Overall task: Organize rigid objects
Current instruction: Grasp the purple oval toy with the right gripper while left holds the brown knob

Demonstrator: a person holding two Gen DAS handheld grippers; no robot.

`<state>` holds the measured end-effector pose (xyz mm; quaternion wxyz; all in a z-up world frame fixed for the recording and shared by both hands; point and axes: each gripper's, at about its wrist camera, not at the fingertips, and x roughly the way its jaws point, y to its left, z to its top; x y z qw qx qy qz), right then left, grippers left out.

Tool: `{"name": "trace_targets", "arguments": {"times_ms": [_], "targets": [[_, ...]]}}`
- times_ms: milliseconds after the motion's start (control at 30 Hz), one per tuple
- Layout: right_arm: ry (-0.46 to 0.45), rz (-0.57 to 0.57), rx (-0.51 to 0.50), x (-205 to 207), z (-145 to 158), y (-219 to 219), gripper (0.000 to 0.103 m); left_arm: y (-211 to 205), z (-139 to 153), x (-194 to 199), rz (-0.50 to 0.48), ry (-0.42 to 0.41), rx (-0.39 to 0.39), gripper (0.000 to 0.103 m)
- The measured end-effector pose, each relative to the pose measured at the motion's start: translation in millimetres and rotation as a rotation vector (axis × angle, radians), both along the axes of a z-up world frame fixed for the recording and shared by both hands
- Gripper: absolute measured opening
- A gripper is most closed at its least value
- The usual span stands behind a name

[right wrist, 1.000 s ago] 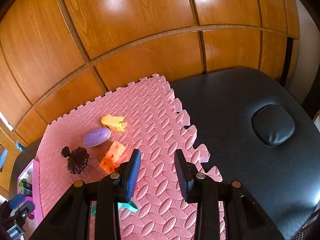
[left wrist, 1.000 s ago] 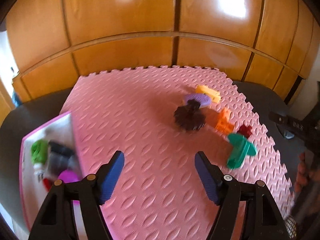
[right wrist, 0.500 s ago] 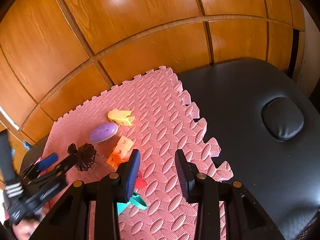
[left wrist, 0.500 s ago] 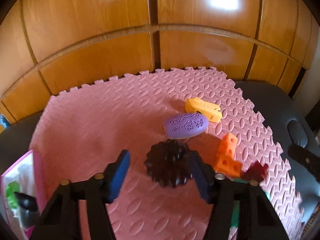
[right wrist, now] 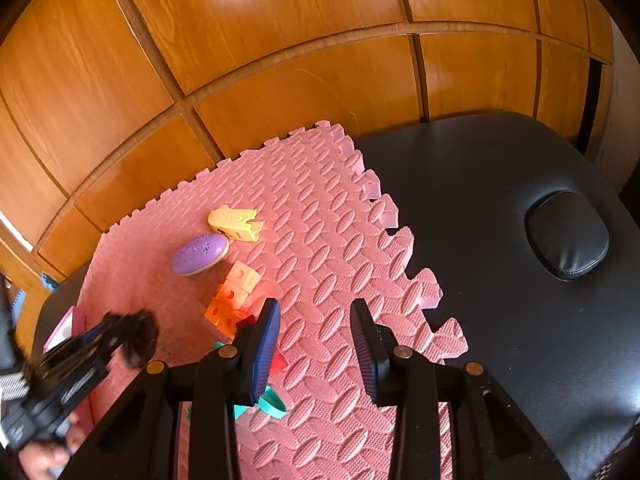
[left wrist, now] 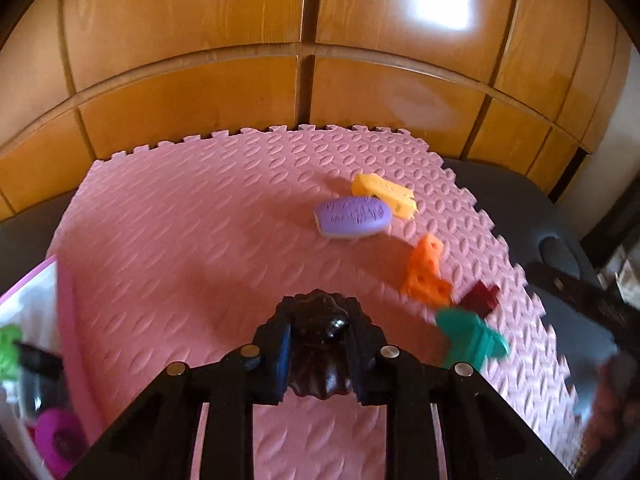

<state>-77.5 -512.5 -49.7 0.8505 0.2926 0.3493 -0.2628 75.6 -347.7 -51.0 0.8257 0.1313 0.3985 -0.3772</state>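
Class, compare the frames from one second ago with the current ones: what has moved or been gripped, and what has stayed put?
The left gripper moved in from the tray side to the dark ridged ornament, and its jaws have just been closing onto it. The right gripper stayed open and hovering. The purple oval, yellow piece and orange block kept their places on the pink mat.

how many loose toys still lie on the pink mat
5: yellow piece farthest back, purple oval beside it, orange block, dark red piece, teal piece nearest. More may hide behind the tongs.
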Motion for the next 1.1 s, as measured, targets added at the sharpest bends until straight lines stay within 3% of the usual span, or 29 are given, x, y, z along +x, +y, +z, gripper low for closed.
{"name": "trace_targets", "arguments": {"times_ms": [367,633,867,933,967,1000,1100], "targets": [[0.053,0.054,-0.021,10,-10,13,0.036,67,10,-62,-0.061,0.012,-0.032,0.023],[0.072,0.113,0.032,21,-17,24,0.04,105,11,-67,-0.037,0.057,-0.063,0.023],[0.041,0.197,0.052,60,5,33,0.044,119,19,-67,-0.039,0.078,-0.109,0.023],[0.06,0.256,0.018,84,9,41,0.053,123,21,-68,-0.042,0.081,-0.122,0.023],[0.076,0.281,0.01,97,9,43,0.067,125,23,-67,-0.044,0.083,-0.128,0.023],[0.094,0.301,0.007,110,7,43,0.075,126,24,-67,-0.044,0.084,-0.132,0.023],[0.148,0.325,0.016,143,-1,40,0.075,133,26,-65,-0.035,0.096,-0.147,0.023]]}}
